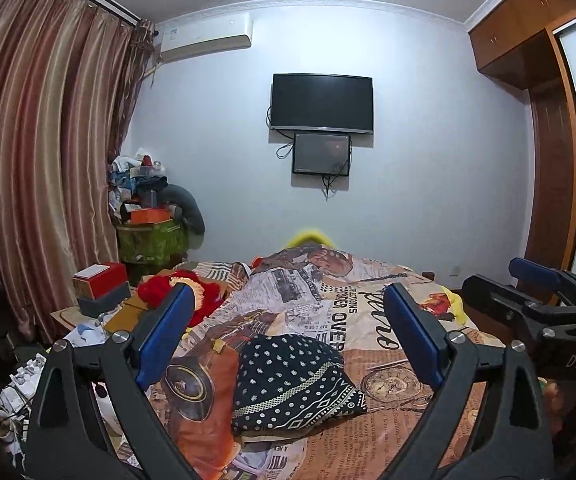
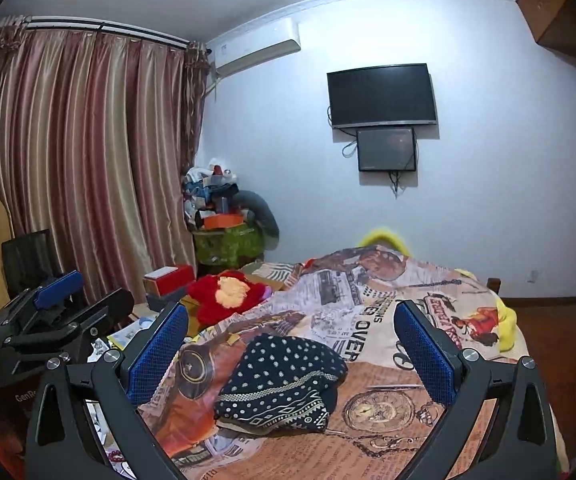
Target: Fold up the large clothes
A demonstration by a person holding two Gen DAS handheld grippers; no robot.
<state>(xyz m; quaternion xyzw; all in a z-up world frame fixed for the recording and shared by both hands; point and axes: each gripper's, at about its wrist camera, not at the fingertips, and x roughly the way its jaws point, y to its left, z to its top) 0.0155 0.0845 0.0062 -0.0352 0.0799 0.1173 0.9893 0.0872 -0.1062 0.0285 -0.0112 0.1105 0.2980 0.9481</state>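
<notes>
I am looking down two wide-angle wrist cameras into a bedroom, going left to right. At the far left, striped curtains (image 1: 40, 152) are hanging from ceiling to floor. Beside them, a cluttered side table is carrying a red box (image 1: 100, 280), and a red plush toy (image 1: 176, 292) is lying at the near left edge of the bed.

My left gripper (image 1: 288, 340) is hovering above the bed with its blue-padded fingers spread wide, holding nothing. Framed between those fingers, the garment I am meant to fold, a dark dotted top (image 1: 292, 384) with a pale patterned band, is lying in a compact, already bundled heap on the newspaper-print bedspread (image 1: 368, 312). It is not touching either gripper. On the far wall, a dark television (image 1: 322, 103) is hanging above a smaller screen.

To the right, my right gripper (image 2: 288, 352) is also hovering with its fingers wide apart and empty, and the same top is sitting low between them in its view. A wooden wardrobe (image 1: 528, 24) is closing off the right edge.

I am judging the risks from here. The top is lying bunched, so I cannot tell where its hems or sleeves are, and a blind pinch could be catching several layers at once. The bedspread beneath is loose and rumpled, so a low grab could be lifting it along with the garment. The two grippers are near each other and could be colliding.
</notes>
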